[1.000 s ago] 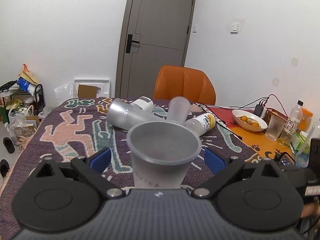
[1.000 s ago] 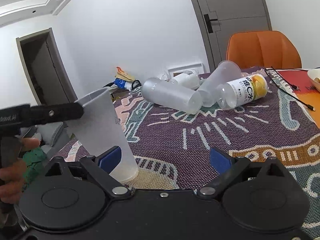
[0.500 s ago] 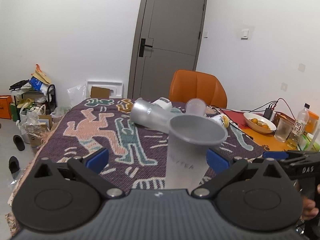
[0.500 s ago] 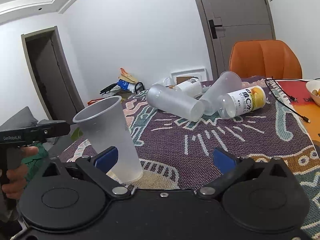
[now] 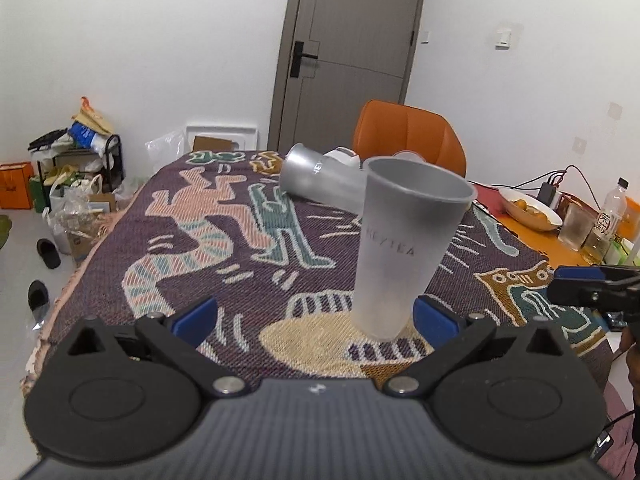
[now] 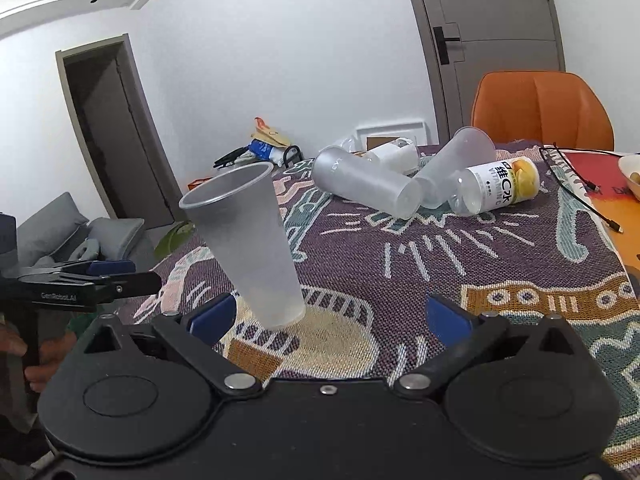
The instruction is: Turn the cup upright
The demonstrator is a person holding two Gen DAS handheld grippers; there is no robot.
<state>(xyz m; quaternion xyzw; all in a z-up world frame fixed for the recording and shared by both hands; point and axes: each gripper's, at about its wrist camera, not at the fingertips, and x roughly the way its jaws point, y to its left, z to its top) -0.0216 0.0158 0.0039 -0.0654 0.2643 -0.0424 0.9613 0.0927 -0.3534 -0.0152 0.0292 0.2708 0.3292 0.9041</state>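
Right now left gripper (image 5: 314, 318) sits low at the near edge, jaws spread wide, blue pads (image 5: 194, 314) clear of everything. Frosted cup (image 5: 404, 248) stands mouth-up between them, closer to the right pad, base on the yellow patch of the patterned cloth (image 5: 208, 236) covering the tabletop. The cup leans a bit to the right in this view; cannot tell if that is real tilt or lens bend. "HEYTEA" lettering is on its wall. Nothing grips it.

Right gripper (image 6: 330, 314) is likewise wide apart, holding nothing. From the right wrist view the cup is just past the left pad, near it, contact unclear. Off to the side each gripper shows in the other's view: the right one at the right edge of the left wrist view, the left one at the left edge of the right wrist view with a hand (image 6: 28, 356) on its handle.

Farther back on the cloth is a cluster: a frosted tumbler (image 6: 366, 186) on its side, a clear cup (image 6: 454, 166) tipped against it, a vitamin drink bottle (image 6: 496, 186) lying beside that, and a white container (image 6: 394, 154) behind. To the right in the left wrist view are a bowl of fruit (image 5: 530, 208), a glass (image 5: 572, 228) and a water bottle (image 5: 606, 220). An orange chair (image 5: 408, 138) is at the far end, with a grey door (image 5: 352, 52) beyond it.
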